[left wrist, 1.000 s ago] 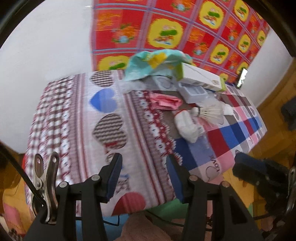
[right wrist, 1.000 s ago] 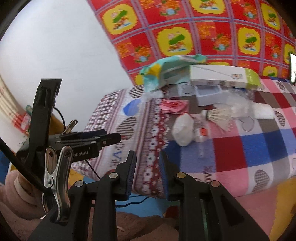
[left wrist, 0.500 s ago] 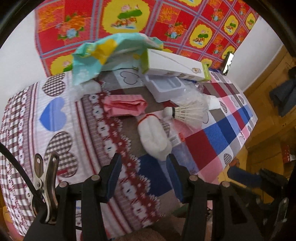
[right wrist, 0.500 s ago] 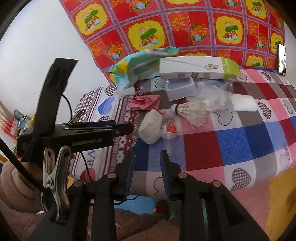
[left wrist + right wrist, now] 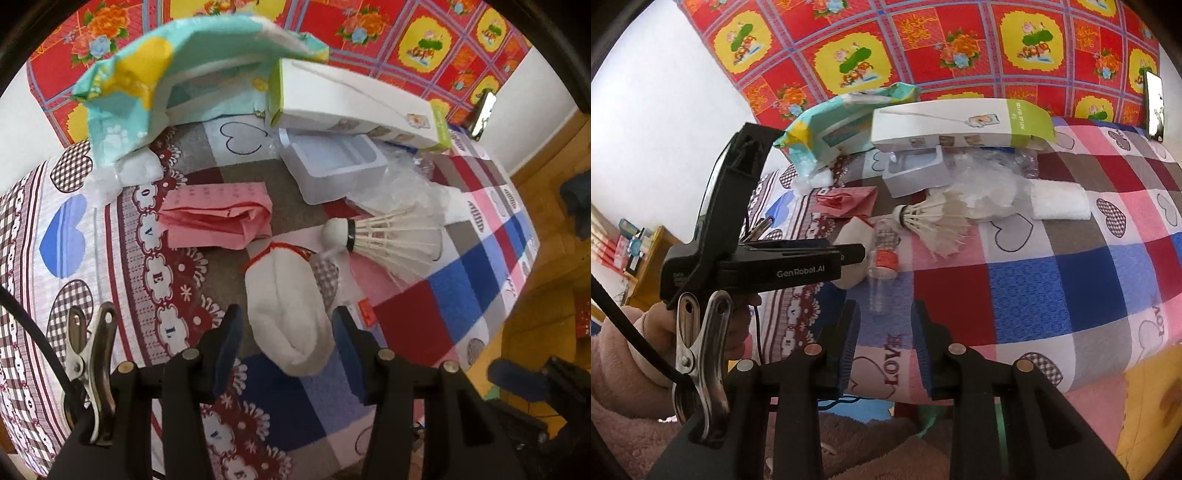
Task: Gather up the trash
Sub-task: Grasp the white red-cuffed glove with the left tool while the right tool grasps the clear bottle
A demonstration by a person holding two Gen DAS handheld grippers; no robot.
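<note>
A counter (image 5: 476, 295) draped in a patchwork cloth of hearts and checks carries the litter, with a red and yellow floral sheet (image 5: 923, 48) hanging behind it. At the back lies a crumpled teal and yellow wrapper (image 5: 147, 85), and beside it a long white box with a green end (image 5: 354, 107) rests across a white plastic tray (image 5: 332, 166). A folded pink paper (image 5: 218, 218) sits in front of the wrapper, and crinkled clear plastic (image 5: 990, 184) lies beside a folded white cloth (image 5: 1058, 201). Nearer the front edge lies a white sock with a red cuff (image 5: 288, 314), a white shuttlecock (image 5: 388, 240) just beyond it, and in the right wrist view a small clear bottle with an orange label (image 5: 882, 262) right beside the sock. The left gripper (image 5: 286, 339) points steeply down with its blue-padded fingers (image 5: 229, 339) spread either side of the sock's toe end, gaps showing on both sides, so nothing is gripped. The right gripper (image 5: 882, 339) hangs over the cloth's front edge, fingers partly apart and empty, the bottle lying just beyond their tips. A hand (image 5: 657, 332) in a fuzzy pink sleeve holds the left gripper's handle
</note>
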